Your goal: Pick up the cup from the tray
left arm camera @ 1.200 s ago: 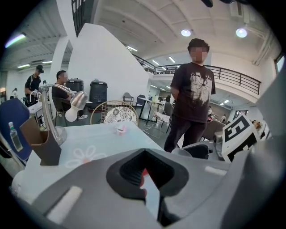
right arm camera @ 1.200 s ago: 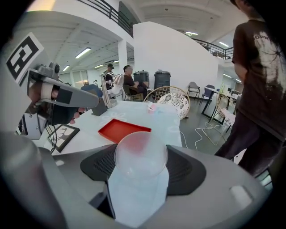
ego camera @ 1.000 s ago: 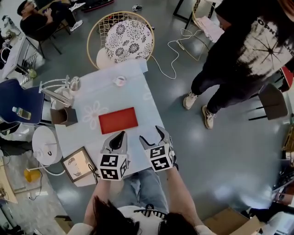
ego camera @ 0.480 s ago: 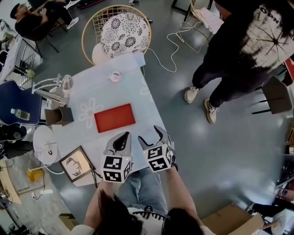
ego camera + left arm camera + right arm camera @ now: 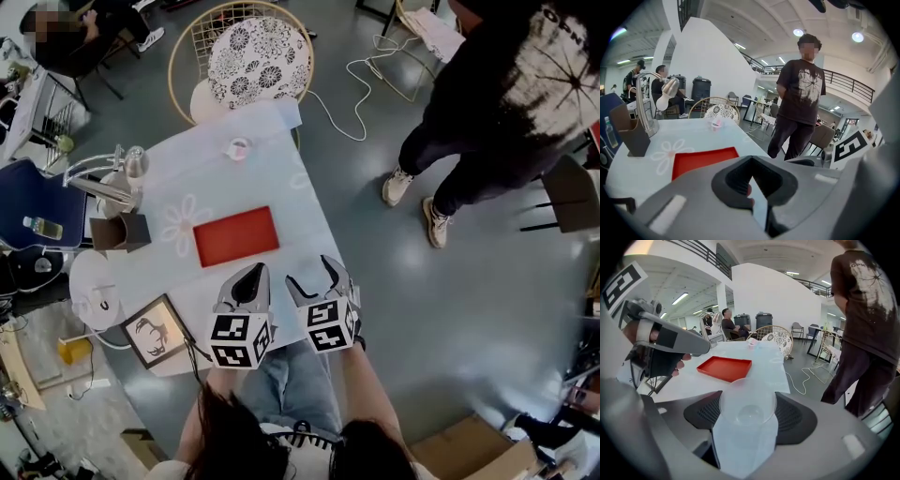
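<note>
An empty red tray [image 5: 236, 236] lies in the middle of the pale table [image 5: 187, 178]; it also shows in the left gripper view as the tray [image 5: 705, 159] and in the right gripper view as the tray [image 5: 724, 367]. My right gripper [image 5: 314, 277] hovers at the table's near edge, shut on a clear plastic cup [image 5: 747, 412] held between its black pads. The left gripper [image 5: 248, 276] is beside it, jaws shut with nothing between them. A small pink cup [image 5: 238, 147] stands at the table's far end.
A chrome lamp [image 5: 108, 187] and a brown box [image 5: 120, 232] stand at the table's left. A framed picture [image 5: 155, 330] lies near the left front corner. A wicker chair [image 5: 248, 61] is beyond the table. A person in a black shirt [image 5: 506, 103] stands at the right.
The head view has shifted slightly. Both grippers stay at the table's near edge, the right one still holding the clear cup.
</note>
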Tool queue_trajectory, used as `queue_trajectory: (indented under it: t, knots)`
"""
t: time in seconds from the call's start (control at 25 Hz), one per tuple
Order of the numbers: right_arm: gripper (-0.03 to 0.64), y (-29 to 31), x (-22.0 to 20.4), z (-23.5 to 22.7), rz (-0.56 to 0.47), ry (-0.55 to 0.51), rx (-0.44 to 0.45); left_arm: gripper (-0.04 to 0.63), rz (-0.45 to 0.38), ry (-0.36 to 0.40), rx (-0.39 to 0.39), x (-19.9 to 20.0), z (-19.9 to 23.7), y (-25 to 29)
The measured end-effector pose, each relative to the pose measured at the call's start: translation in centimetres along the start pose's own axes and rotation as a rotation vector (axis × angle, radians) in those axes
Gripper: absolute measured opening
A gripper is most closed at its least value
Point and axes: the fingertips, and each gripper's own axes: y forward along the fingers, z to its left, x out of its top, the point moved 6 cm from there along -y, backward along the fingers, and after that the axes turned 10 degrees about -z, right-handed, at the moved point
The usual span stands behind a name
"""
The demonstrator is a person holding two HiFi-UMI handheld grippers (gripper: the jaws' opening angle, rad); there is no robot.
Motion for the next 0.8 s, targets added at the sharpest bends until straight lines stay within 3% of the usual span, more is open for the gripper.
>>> queue_trajectory:
  t: [0.12, 0.32, 0.8]
  knots:
    - [0.414, -0.2, -0.3, -0.2, 0.017, 0.018, 0.001, 0.0, -0.004, -0.001, 0.0, 0.1, 0.1, -0.2]
    - [0.431, -0.6, -0.2, -0.2, -0.008, 0.03, 0.012, 0.0, -0.012, 0.005, 0.036, 0.0, 1.0, -0.5]
    - [0.433, -5.9, 6.7, 0.4, -0.172, -0.01, -0.025, 0.001, -0.093, 0.004, 0.001, 3.3, 0.0, -3.7]
